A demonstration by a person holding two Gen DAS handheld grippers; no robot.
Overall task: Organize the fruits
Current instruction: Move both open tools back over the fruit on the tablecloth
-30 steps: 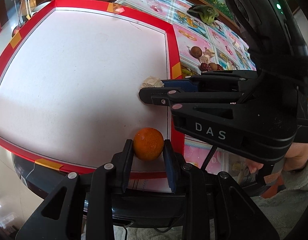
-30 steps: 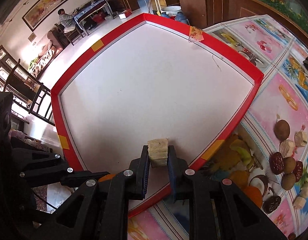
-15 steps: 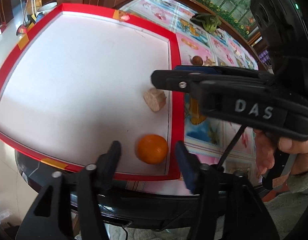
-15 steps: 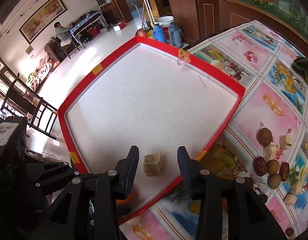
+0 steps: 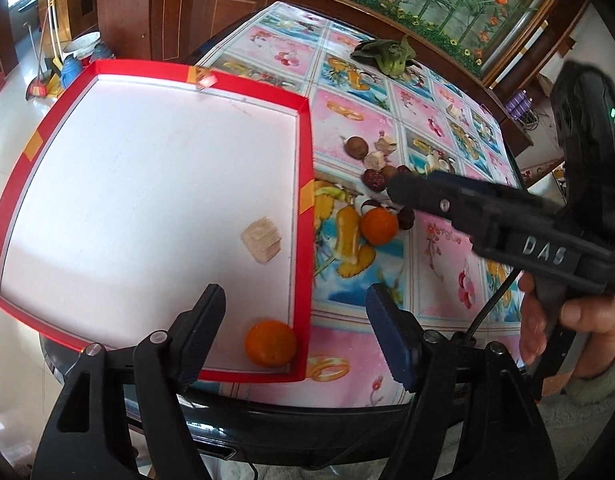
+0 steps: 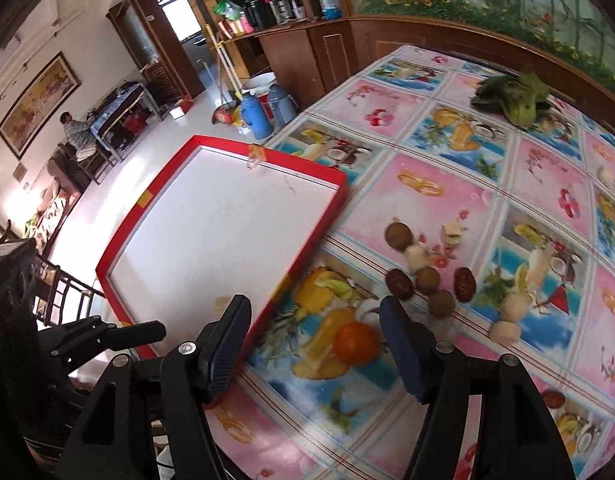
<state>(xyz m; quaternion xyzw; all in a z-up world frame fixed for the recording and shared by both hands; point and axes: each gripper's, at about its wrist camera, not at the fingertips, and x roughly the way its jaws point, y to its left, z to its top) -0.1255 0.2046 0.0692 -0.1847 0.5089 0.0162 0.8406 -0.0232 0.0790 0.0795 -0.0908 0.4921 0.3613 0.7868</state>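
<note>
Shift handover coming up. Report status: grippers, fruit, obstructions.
Left gripper and right gripper both opening, empty. One orange and tan chunk in red tray. Second orange on tablecloth, below right gripper. Nothing in the way.

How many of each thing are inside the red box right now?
Inside the red box:
Orange: 1
Pale layered chunk: 1
Total: 2
</note>
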